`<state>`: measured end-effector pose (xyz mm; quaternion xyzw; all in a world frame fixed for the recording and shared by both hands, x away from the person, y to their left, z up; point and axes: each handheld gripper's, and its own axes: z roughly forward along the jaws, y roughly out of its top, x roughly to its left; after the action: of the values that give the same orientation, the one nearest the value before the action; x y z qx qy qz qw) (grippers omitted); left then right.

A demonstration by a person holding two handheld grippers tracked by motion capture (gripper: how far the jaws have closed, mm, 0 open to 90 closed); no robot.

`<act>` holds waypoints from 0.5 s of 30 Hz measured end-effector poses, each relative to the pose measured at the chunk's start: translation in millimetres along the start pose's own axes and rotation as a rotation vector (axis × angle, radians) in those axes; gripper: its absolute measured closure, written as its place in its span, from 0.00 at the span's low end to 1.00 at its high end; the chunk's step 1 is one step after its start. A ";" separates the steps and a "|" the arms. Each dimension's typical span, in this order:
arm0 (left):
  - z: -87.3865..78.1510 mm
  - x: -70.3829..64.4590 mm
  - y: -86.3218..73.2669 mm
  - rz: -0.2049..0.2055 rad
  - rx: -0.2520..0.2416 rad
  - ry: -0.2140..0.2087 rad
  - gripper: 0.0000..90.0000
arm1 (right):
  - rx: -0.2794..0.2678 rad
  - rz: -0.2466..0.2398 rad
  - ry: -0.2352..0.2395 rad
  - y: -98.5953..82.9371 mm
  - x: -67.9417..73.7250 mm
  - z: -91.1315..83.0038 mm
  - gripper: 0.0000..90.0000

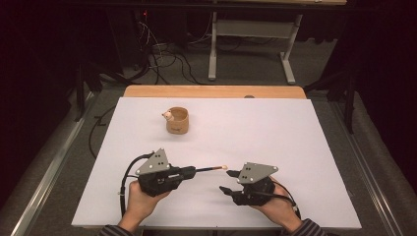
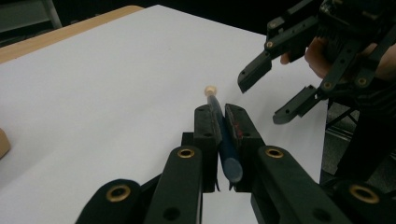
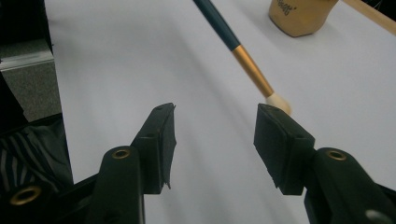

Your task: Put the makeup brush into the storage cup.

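brush (image 2: 223,135): light, stiff, thin, likely to pivot | left gripper (image 2: 220,122) clamps its dark handle | right gripper (image 3: 215,123) gapes empty | you take the gold ferrule (image 3: 252,70), not the soft tip (image 3: 279,101)

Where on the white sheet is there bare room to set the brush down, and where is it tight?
Bare patches: the right half of the white sheet, from the wooden cup across to the right edge, and the middle strip between the cup and the grippers. It is crowded near the front edge, where the left gripper holds the brush toward the open right gripper.
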<state>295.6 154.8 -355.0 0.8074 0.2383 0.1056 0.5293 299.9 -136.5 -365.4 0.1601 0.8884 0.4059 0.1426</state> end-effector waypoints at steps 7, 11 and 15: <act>1.7 -2.0 0.4 -0.002 -0.006 0.011 0.94 | 0.014 0.032 0.037 -1.1 4.6 14.3 0.58; 2.8 -3.0 0.2 0.002 -0.008 0.019 0.94 | 0.007 0.044 0.050 -1.4 4.4 19.0 0.57; 4.3 -2.8 -0.1 0.001 -0.005 0.020 0.94 | 0.000 0.056 0.053 0.6 5.2 21.8 0.56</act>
<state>295.0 150.0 -356.6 0.8049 0.2430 0.1145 0.5291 303.7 -119.4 -379.3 0.1740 0.8871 0.4137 0.1075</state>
